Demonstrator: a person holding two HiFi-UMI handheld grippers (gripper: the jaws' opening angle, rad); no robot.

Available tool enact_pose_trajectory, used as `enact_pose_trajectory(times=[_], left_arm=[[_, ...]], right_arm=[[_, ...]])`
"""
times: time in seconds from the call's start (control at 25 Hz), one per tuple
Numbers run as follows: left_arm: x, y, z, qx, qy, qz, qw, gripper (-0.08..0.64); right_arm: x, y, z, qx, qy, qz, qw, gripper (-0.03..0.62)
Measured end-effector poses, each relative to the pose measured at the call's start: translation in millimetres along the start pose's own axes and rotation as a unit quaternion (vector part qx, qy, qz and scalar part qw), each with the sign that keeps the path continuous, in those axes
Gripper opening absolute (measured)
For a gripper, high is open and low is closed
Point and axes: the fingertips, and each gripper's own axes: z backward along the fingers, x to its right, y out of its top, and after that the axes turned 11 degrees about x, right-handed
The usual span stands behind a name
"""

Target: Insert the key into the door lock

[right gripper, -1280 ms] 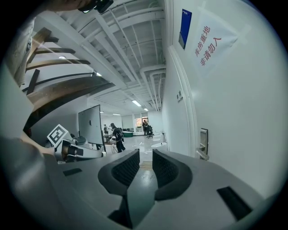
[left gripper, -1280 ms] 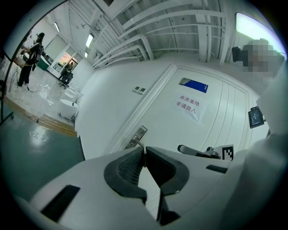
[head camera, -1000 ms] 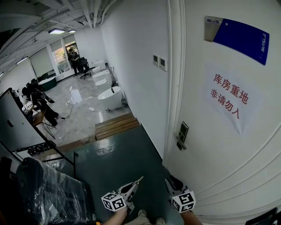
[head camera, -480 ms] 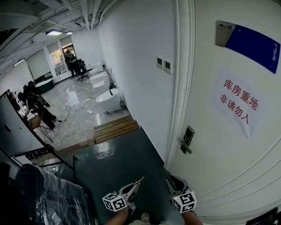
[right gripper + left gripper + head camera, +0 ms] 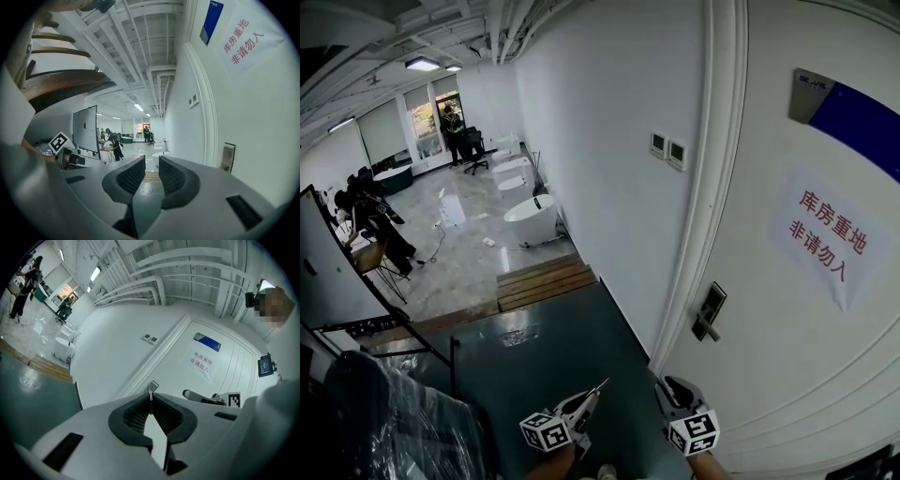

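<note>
holding one thin, silvery key [image 5: 150,397] clamped edge-on between its closed jaws, the left gripper [image 5: 581,405] hovers low, well apart from the single dark rectangular door lock [image 5: 708,311] on the white door [image 5: 787,375]. right gripper [image 5: 673,386]: jaws slightly parted, empty. count: two grippers, one key, one lock.

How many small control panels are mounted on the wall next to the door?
2. The left panel and the right panel sit side by side on the white wall, just left of the door frame. None appears hidden.
</note>
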Motion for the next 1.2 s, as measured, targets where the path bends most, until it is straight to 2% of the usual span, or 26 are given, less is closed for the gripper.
enact_pose_trajectory(times=[0.48,0.8,1.2], left_arm=[[-25,9,-5,-0.002,-0.005,0.019,0.9998,0.032],[-25,-7,-21,-0.016,-0.006,0.029,0.9994,0.032],[-19,-14,-56,-0.018,0.012,0.028,0.9994,0.032]], right_arm=[[-4,-9,-15,-0.003,-0.016,0.007,1.0,0.092],[13,-17,-8,-0.01,-0.03,0.0,1.0,0.092],[52,-15,-23,-0.008,-0.01,-0.015,1.0,0.092]])
